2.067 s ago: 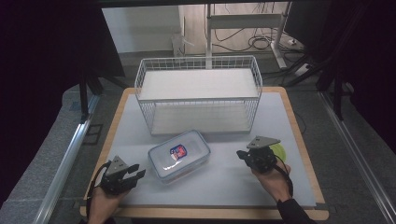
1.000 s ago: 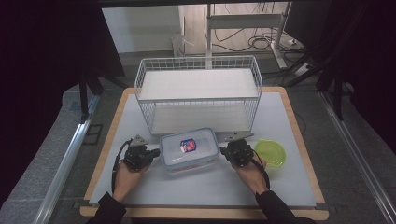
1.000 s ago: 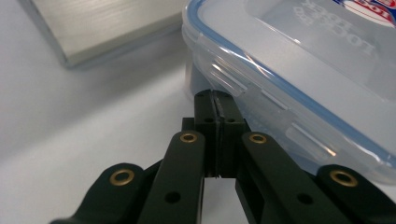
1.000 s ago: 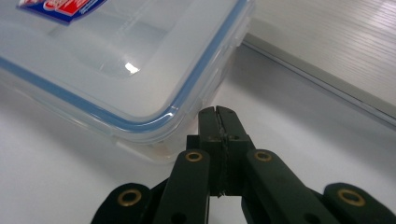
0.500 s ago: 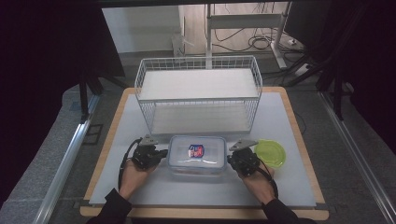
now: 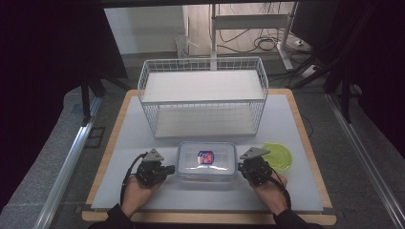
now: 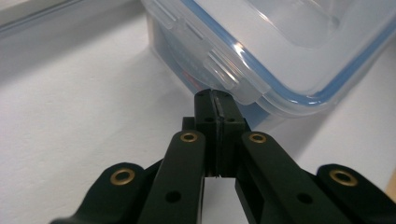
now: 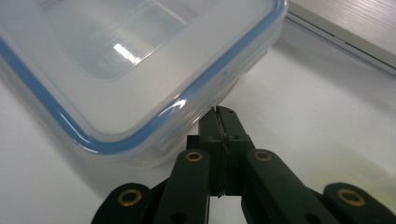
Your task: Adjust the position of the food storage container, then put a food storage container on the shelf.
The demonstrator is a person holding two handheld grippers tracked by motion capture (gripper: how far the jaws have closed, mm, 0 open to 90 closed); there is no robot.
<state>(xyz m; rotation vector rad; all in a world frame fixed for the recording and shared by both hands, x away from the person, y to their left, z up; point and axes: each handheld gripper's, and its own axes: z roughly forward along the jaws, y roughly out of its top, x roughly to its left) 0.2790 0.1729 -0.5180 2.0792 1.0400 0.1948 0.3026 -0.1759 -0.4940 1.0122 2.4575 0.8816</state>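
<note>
the desk point(image 6: 143, 124) carries one white wire rack point(image 6: 203, 95) at the far middle, one clear lidded box point(image 6: 206, 161) with a blue seal at the near middle, and one small lime-green lid or dish point(image 6: 279, 155) just right of the box; from above it is hard to say which. the box sits between two tools, one at each short end.

the left tool point(image 7: 217, 100) has its jaws pressed together with nothing between them, tips at the box's lower corner, just under the side latch. the right tool point(image 8: 223, 116) is likewise closed on nothing, tips at the box's near corner under the blue-rimmed lid.

the main risk, as i judge it, is the rack: it stands just beyond the box, so an uneven shove from the two closed tips could slide or spin the box into the wire front. next, the box may slip, since blunt closed tips on smooth plastic give no hold and could ride up or skid off a rounded corner. the left tip could also catch the latch and pop it open. smallest, the right tool's body sits close to the green piece and might nudge it.
</note>
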